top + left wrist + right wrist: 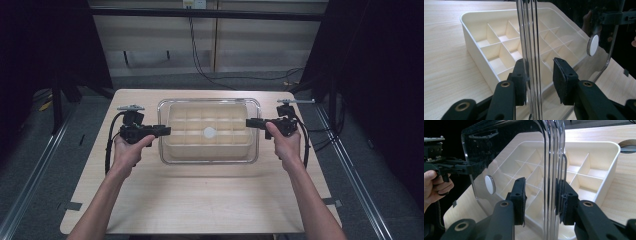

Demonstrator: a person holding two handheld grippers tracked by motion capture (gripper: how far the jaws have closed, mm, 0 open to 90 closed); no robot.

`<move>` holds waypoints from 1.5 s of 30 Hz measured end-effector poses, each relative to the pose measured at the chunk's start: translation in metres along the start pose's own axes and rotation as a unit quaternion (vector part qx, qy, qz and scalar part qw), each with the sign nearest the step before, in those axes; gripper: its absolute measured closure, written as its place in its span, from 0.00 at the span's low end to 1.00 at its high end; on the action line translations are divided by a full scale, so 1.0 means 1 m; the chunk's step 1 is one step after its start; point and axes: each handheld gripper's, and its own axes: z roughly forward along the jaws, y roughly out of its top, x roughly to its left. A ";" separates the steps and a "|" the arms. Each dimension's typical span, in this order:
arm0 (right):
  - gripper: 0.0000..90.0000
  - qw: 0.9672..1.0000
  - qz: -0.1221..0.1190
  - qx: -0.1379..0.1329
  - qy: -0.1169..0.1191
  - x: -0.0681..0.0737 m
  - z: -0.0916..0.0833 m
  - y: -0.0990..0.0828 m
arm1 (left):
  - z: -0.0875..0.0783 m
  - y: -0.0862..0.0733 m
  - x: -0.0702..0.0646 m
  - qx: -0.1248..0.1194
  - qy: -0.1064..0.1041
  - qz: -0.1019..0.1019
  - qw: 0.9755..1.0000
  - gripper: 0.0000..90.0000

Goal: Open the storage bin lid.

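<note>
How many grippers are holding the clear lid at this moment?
2. The left gripper grips the clear lid at its left edge, and the right gripper grips its right edge. The lid is above the cream divided tray.

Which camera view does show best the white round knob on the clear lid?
The high view shows the white round knob best: it sits unobstructed, at the middle of the clear lid, above the compartment tray. The left gripper view shows the knob edge-on, far off; the right gripper view shows it slanted, through reflections.
</note>
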 end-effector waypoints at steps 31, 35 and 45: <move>0.72 1.000 -0.013 0.008 0.002 0.030 -0.017 -0.028 | -0.022 -0.026 -0.014 0.006 -0.010 0.011 1.000 0.72; 0.72 1.000 -0.006 0.011 0.004 0.029 -0.019 -0.037 | -0.023 -0.030 -0.018 0.013 -0.009 0.014 1.000 0.72; 0.73 1.000 -0.011 0.023 0.011 0.042 -0.029 -0.048 | -0.034 -0.042 -0.024 0.011 -0.021 0.014 1.000 0.73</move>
